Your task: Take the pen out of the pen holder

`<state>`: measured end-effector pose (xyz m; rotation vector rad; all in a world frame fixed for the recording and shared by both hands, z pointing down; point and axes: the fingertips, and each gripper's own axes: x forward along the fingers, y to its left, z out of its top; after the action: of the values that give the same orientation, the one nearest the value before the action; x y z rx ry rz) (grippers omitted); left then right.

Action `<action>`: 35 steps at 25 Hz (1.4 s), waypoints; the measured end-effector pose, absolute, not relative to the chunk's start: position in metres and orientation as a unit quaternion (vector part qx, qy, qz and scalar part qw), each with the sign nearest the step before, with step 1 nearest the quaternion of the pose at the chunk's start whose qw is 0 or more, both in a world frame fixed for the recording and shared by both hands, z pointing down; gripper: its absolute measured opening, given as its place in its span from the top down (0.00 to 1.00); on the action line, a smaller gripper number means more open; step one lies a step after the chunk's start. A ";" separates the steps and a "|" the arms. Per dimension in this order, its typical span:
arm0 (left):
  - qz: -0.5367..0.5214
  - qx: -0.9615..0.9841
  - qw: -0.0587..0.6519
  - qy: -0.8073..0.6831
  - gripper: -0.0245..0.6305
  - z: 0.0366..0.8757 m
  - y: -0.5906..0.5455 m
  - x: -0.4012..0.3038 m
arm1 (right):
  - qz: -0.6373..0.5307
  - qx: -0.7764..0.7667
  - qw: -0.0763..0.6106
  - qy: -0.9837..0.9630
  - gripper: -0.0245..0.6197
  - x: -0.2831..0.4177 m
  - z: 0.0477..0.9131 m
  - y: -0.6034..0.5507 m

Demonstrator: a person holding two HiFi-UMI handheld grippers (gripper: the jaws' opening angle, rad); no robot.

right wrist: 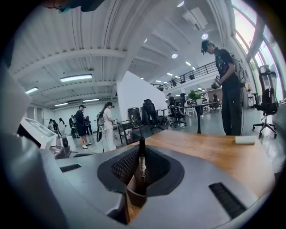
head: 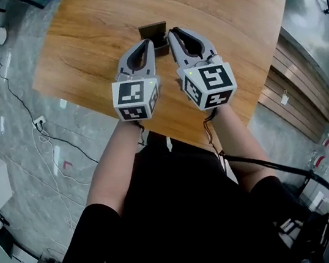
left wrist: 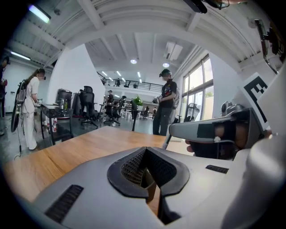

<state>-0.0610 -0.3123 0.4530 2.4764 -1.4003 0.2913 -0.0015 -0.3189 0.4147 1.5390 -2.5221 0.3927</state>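
Head view: left gripper [head: 149, 42] and right gripper [head: 169, 33] sit tip to tip at the dark pen holder [head: 153, 30] on the wooden table [head: 88, 41]. Their cubes carry only black-and-white square codes.

Left gripper view: jaws pinched on the holder's brown wall [left wrist: 150, 193].

Right gripper view: jaws clamped on the pen [right wrist: 141, 167]. It is dead centre between them, upright, with its lower end in the holder. Its pale label is too small to read.
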 end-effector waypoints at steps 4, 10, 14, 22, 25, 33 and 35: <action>0.093 0.860 0.123 -0.487 0.96 0.421 -0.298 -0.059 | 0.099 0.515 0.065 -0.849 0.90 -0.001 0.366 -0.300; 0.085 0.863 0.101 -0.488 0.96 0.389 -0.282 -0.060 | 0.063 0.520 0.046 -0.851 0.90 0.003 0.318 -0.283; 0.083 0.865 0.093 -0.486 0.96 0.373 -0.283 -0.056 | 0.052 0.518 0.043 -0.852 0.90 0.004 0.301 -0.283; 0.077 0.869 0.081 -0.482 0.96 0.358 -0.287 -0.056 | 0.046 0.515 0.042 -0.855 0.90 -0.003 0.292 -0.285; 0.081 0.868 0.089 -0.481 0.96 0.367 -0.289 -0.059 | 0.054 0.514 0.045 -0.855 0.90 -0.006 0.302 -0.288; 0.097 0.860 0.116 -0.487 0.96 0.413 -0.309 -0.068 | 0.091 0.509 0.069 -0.853 0.90 -0.011 0.360 -0.312; 0.101 0.857 0.125 -0.489 0.96 0.430 -0.315 -0.070 | 0.106 0.508 0.075 -0.852 0.90 -0.010 0.384 -0.319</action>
<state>-0.0698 -0.3153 0.4298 2.4976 -1.4246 0.2933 -0.0105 -0.3185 0.3836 1.5235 -2.5552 0.3171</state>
